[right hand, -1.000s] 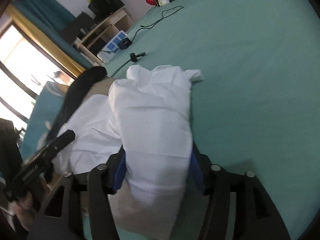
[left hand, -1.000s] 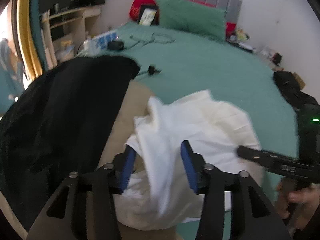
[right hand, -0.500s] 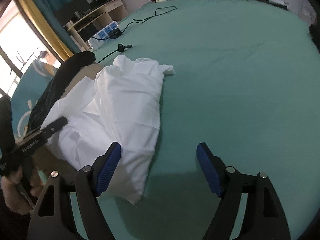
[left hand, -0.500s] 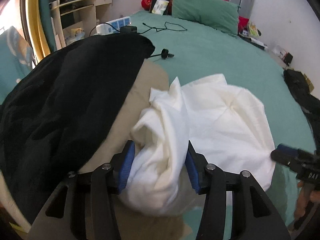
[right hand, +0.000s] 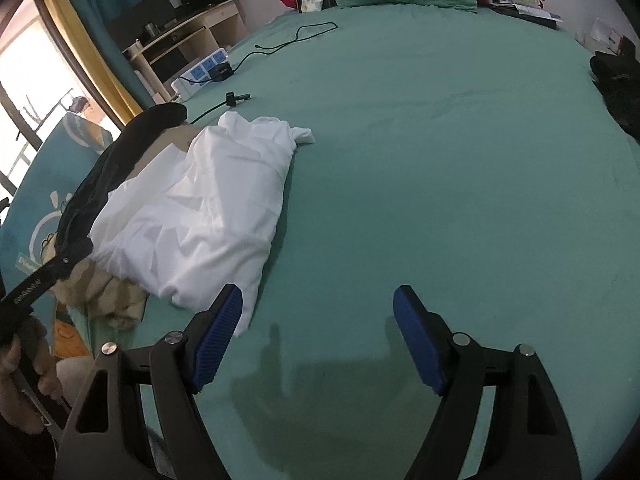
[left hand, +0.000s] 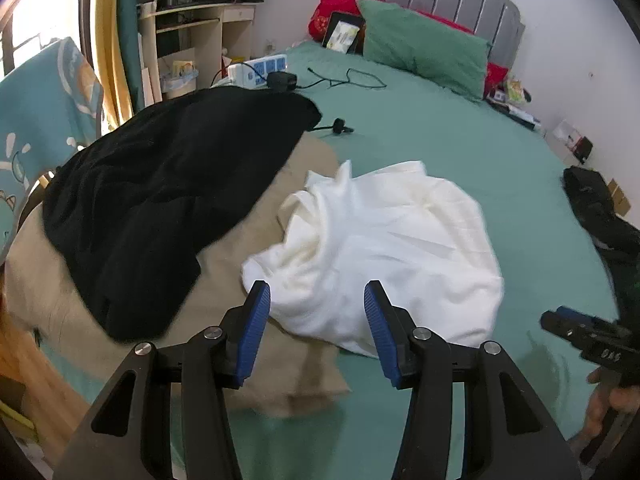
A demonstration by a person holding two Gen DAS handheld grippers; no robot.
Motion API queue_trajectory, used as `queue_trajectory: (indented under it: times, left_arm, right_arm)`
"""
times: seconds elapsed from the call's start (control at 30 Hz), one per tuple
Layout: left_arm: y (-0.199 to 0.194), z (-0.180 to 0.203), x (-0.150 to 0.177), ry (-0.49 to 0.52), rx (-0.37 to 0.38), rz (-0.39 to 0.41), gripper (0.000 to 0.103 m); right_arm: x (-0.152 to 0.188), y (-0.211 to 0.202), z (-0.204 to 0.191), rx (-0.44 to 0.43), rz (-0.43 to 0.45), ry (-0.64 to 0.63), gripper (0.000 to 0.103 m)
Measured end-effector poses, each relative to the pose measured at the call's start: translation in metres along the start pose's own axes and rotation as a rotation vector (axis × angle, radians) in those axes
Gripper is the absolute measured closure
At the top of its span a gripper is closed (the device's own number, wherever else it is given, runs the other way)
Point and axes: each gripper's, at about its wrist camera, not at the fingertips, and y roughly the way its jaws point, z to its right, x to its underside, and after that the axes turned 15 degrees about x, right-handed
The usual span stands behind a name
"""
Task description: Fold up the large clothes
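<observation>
A white garment [left hand: 384, 248] lies bunched on the green bed, partly over a tan garment [left hand: 248, 320]. My left gripper [left hand: 316, 316] is open and empty, just short of the white garment's near edge. In the right wrist view the white garment [right hand: 200, 208] lies to the left. My right gripper [right hand: 318, 320] is wide open and empty above bare green sheet, its left finger beside the garment's near corner. The right gripper also shows in the left wrist view [left hand: 580, 332], and the left gripper shows at the left edge of the right wrist view [right hand: 44, 276].
A black garment [left hand: 160, 200] lies left over the tan one. Another dark garment [left hand: 600, 208] lies at the bed's right edge. A power strip [left hand: 260, 72], cables, a green pillow [left hand: 424, 52] and a tablet sit at the bed's head. A desk stands at the far left.
Both grippers have let go of the white garment and pulled back. The left was shut on a bunch of it half a second ago; the right opened earlier. The garment now lies on the bed.
</observation>
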Motion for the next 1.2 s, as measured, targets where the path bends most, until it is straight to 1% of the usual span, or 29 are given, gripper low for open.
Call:
queue_trajectory:
  times: [0.17,0.33,0.5,0.73,0.9,0.97,1.07,1.2]
  left_arm:
    - [-0.018,0.022,0.009,-0.010,0.033,0.017,0.051]
    - [-0.030,0.044,0.023,-0.014,0.058,0.014,0.051]
    - [-0.037,0.072,0.037,0.037,0.044,-0.003,0.051]
    - [-0.053,0.112,0.054,0.105,0.062,-0.003,0.051]
    - [-0.065,0.138,0.053,0.139,0.090,0.011,0.051]
    - [-0.070,0.147,0.051,0.154,0.102,0.020,0.051]
    - [-0.078,0.165,0.043,0.203,0.139,0.019,0.051]
    - [-0.092,0.184,0.036,0.256,0.136,0.048,0.051]
  right_arm:
    - [0.019,-0.015,0.011,0.002,0.003,0.000,0.025]
    - [0.035,-0.031,0.026,0.008,0.006,0.003,0.025]
    - [0.050,-0.047,0.046,0.022,0.021,0.024,0.025]
    - [0.065,-0.068,0.079,0.045,0.048,0.082,0.025]
    - [0.067,-0.086,0.102,0.075,0.100,0.145,0.025]
    - [0.067,-0.094,0.109,0.084,0.126,0.151,0.025]
    - [0.067,-0.104,0.117,0.110,0.154,0.150,0.025]
    - [0.067,-0.119,0.130,0.137,0.183,0.171,0.025]
